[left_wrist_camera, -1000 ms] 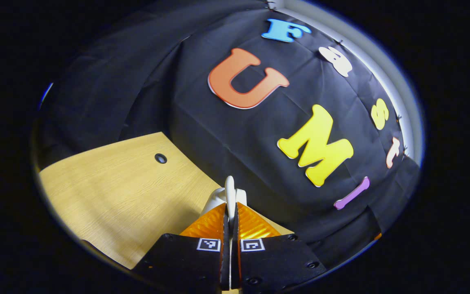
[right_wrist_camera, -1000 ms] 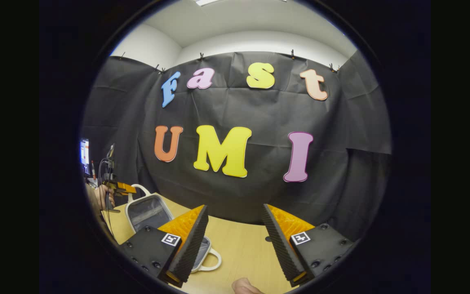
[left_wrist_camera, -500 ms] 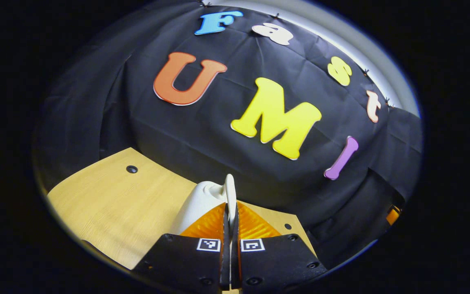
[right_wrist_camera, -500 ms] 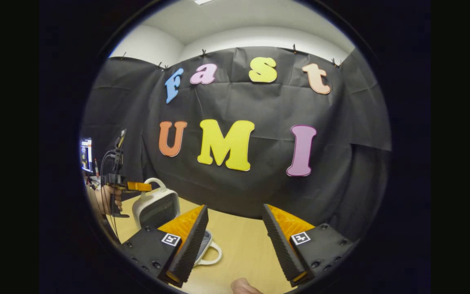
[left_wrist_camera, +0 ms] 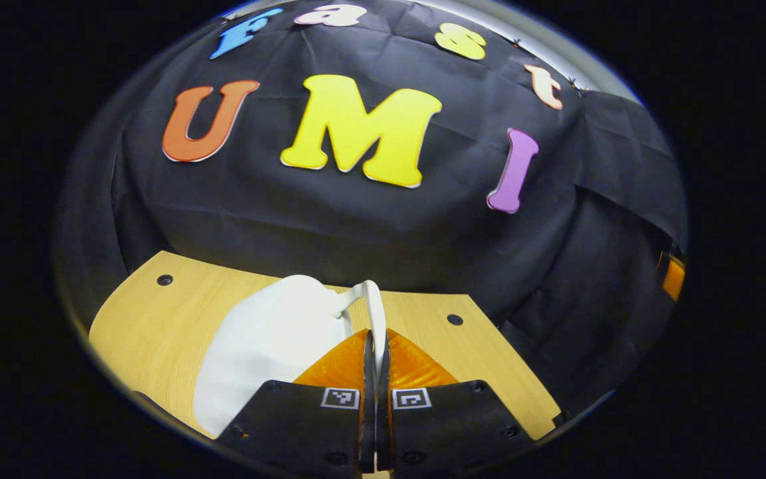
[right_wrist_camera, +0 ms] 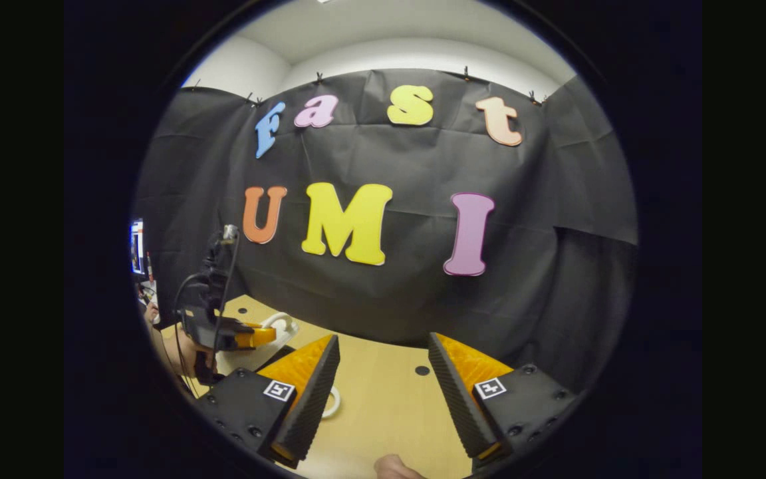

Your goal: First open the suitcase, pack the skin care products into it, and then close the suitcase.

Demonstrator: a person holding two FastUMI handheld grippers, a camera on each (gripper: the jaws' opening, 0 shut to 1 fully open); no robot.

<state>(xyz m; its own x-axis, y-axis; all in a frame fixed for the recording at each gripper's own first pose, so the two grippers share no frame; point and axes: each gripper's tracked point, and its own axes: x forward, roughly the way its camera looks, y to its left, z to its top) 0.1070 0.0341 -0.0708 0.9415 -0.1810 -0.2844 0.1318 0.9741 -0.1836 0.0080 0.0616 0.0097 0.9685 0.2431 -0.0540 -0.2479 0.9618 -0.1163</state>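
The white suitcase [left_wrist_camera: 270, 339] lies on the wooden table [left_wrist_camera: 150, 319], its lid tilted low. My left gripper [left_wrist_camera: 375, 339] is shut on the lid's white handle [left_wrist_camera: 368, 301], which sticks up between the fingers. In the right gripper view the left gripper [right_wrist_camera: 260, 336], held by a hand, grips that handle [right_wrist_camera: 283, 322] at the left, over the suitcase [right_wrist_camera: 243, 359]. A second white handle loop [right_wrist_camera: 334, 402] pokes out lower down, behind my right finger. My right gripper [right_wrist_camera: 383, 372] hovers open above the table, nothing between its fingers.
Round holes mark the table top [left_wrist_camera: 164, 280] [left_wrist_camera: 454, 319] [right_wrist_camera: 422, 370]. The booth's black cloth wall stands close behind the table's far edge. A screen [right_wrist_camera: 137, 246] glows at the far left. A fingertip [right_wrist_camera: 393, 469] shows at the bottom edge.
The left gripper has swung the lid down by its handle, from upright and open to nearly flat. The right gripper has stayed open and almost still.
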